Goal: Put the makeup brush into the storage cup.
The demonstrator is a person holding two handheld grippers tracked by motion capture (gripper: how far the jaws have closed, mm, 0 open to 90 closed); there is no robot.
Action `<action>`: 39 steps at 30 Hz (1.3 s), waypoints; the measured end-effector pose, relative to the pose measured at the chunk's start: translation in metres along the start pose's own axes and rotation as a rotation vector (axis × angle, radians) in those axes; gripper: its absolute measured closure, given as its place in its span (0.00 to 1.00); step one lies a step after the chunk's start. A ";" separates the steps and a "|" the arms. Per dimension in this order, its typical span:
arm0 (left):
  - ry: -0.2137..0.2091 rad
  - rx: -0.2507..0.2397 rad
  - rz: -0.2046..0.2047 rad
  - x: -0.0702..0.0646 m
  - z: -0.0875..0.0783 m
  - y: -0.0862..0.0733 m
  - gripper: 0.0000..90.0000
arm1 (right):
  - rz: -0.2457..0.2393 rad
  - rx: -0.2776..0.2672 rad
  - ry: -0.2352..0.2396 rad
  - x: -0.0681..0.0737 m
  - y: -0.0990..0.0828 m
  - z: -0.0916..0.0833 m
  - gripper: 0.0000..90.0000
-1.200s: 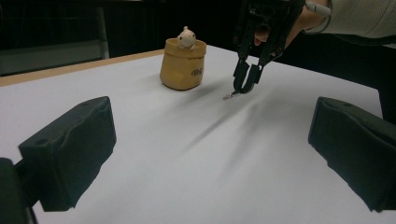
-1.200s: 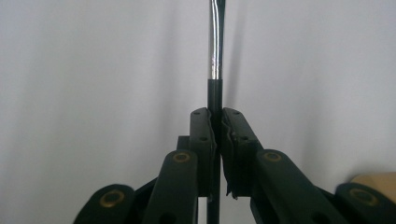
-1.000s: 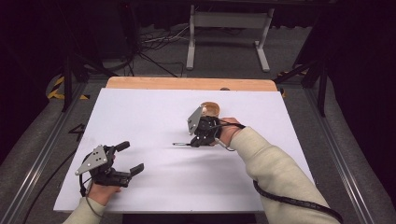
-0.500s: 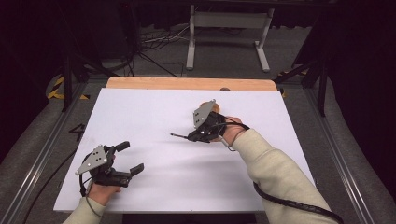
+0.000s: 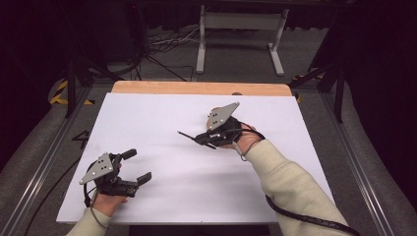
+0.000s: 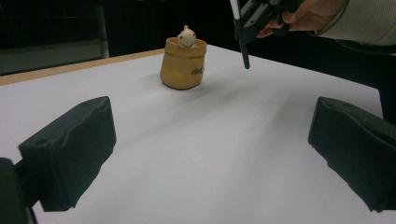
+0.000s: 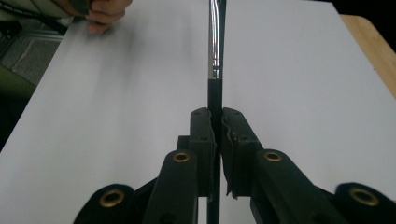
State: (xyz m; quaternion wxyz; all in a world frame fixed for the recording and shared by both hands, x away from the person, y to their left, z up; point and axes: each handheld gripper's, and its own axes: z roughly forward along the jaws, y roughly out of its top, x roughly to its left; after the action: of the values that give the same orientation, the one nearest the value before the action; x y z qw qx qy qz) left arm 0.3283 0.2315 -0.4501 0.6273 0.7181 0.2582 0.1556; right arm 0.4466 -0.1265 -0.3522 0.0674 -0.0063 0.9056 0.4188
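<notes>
The white table carries a small tan sack-shaped pot with a figurine inside, probably ceramic and breakable. Above the table's middle, the right gripper has its jaws clamped on a thin pen, black barrel joined to a chrome section. It looks light, stiff and slippery; the matte black part is the safer hold. The left gripper rests near the front edge, jaws wide apart, holding nothing.
</notes>
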 end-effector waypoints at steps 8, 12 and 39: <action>-0.002 0.002 0.000 0.000 0.000 0.000 0.02 | 0.054 -0.119 -0.061 -0.002 -0.003 -0.010 0.93; -0.001 0.002 0.000 0.000 0.000 0.000 0.02 | 0.090 -0.182 -0.090 -0.004 -0.006 -0.015 0.93; 0.000 0.003 -0.001 0.000 0.000 0.000 0.02 | 0.229 -0.378 -0.297 -0.018 -0.017 -0.036 0.93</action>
State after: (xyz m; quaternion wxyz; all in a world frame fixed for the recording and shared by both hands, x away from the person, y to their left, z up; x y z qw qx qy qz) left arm 0.3284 0.2315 -0.4505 0.6262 0.7190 0.2588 0.1550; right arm 0.4610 -0.1656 -0.3402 0.1494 0.1452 0.7863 0.5817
